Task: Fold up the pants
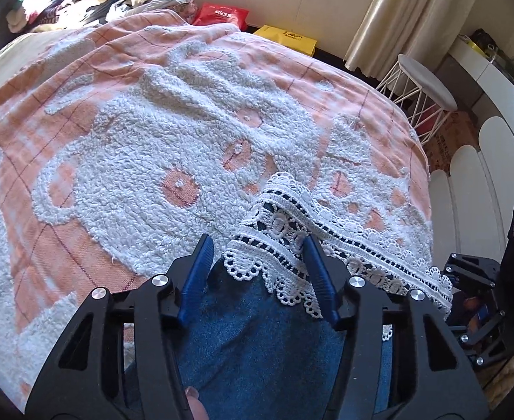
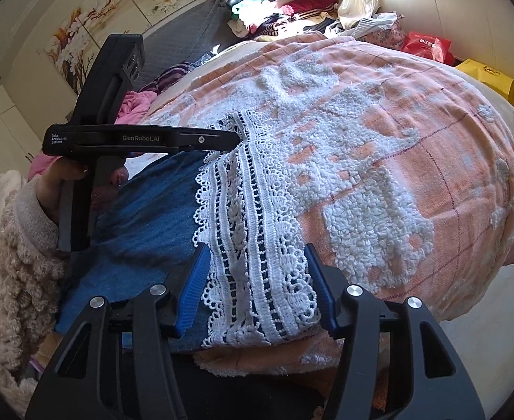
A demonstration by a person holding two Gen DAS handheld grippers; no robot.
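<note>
Nearest the lens: blue fingers (image 1: pixel 201 273) of the left gripper (image 1: pixel 257 245), spread wide, gripping nothing, set down over the pants (image 1: pixel 257 350). Blue denim with a white lace hem (image 1: pixel 292 217), flat on the pink-and-white bedspread (image 1: pixel 134 140) near the bed's edge. Right gripper (image 2: pixel 258 255) likewise spread and empty, straddling the same lace further along the hem. In the right view, left gripper tip touching or just above the lace; cannot tell which.

Risks from here, as judgement: closing on lace alone, stretching or snagging the openwork on a ribbed pad. Pinching bedspread loops together with denim, dragging the cover along. Catching only the top layer, leaving the fold crooked. Uneven lift between the two sides, skewing the hem. Pants sliding off the near edge.
</note>
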